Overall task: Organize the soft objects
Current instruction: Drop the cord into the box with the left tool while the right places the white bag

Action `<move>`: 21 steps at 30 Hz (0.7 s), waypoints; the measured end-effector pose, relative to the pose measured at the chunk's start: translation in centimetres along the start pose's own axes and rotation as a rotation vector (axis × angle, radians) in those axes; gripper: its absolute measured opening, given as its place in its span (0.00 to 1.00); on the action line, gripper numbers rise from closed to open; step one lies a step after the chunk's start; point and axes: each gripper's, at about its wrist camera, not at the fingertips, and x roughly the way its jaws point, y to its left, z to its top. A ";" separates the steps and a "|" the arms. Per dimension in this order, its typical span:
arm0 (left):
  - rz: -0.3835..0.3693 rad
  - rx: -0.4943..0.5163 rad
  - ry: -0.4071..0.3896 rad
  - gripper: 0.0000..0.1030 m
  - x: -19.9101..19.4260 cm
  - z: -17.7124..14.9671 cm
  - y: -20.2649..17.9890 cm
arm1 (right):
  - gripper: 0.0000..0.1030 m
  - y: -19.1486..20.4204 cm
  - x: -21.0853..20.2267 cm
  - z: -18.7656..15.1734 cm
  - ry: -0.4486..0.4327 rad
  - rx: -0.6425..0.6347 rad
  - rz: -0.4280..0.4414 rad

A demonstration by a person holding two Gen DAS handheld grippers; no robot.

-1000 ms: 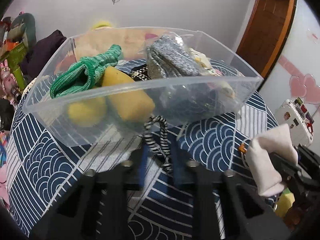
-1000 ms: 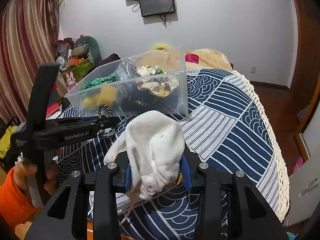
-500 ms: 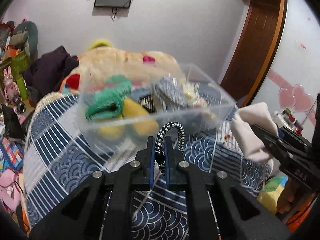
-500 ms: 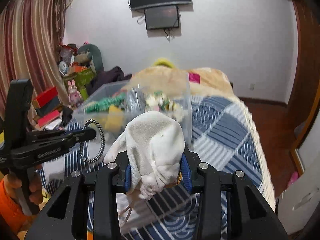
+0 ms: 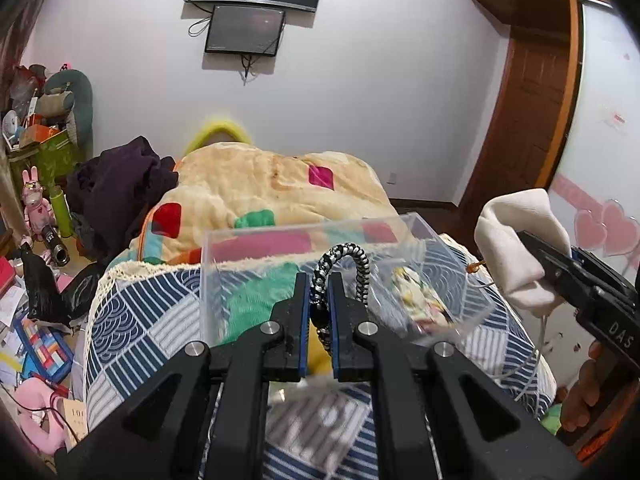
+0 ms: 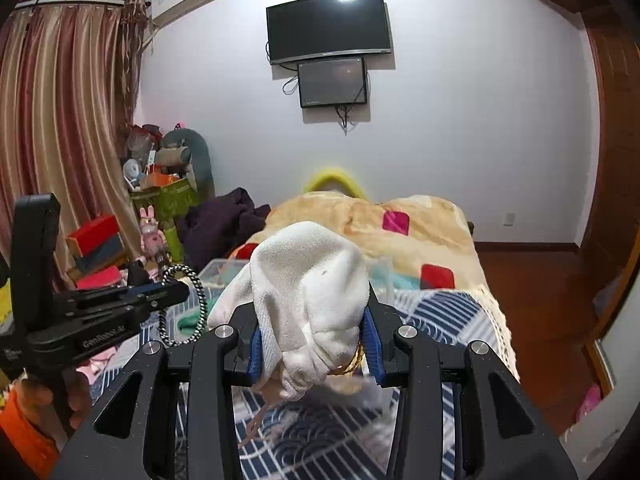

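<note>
Black-and-white braided cord loop (image 5: 340, 264): pinched in my left gripper (image 5: 319, 312), carried above the clear bin (image 5: 304, 236) for dropping in. White cloth pouch (image 6: 308, 292): clamped bunched in my right gripper (image 6: 314, 344), likewise bin-bound.

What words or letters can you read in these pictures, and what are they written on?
"GenRobot.AI": white print on the side of the left gripper, seen from the right wrist.
"DAS": white letters on the side of the right gripper, seen from the left wrist; the word may be cut off.
Print on the TV, the smaller screen and the boxes by the curtain: too small to read.
</note>
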 end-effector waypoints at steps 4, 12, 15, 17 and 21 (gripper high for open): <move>0.015 0.002 0.012 0.07 2.0 0.4 0.3 | 0.35 0.2 2.5 -0.6 0.050 0.007 -0.005; 0.024 0.022 0.109 0.08 6.3 -1.2 0.5 | 0.36 0.1 6.9 -2.9 0.180 0.021 -0.023; 0.028 0.039 0.127 0.08 6.7 -1.7 0.4 | 0.39 -0.1 7.1 -3.3 0.196 0.025 -0.013; 0.025 0.043 0.134 0.12 6.7 -2.0 0.4 | 0.40 0.0 7.0 -3.2 0.197 0.016 -0.014; 0.011 0.046 0.141 0.29 6.3 -2.3 0.3 | 0.45 0.3 7.3 -3.2 0.210 -0.023 -0.035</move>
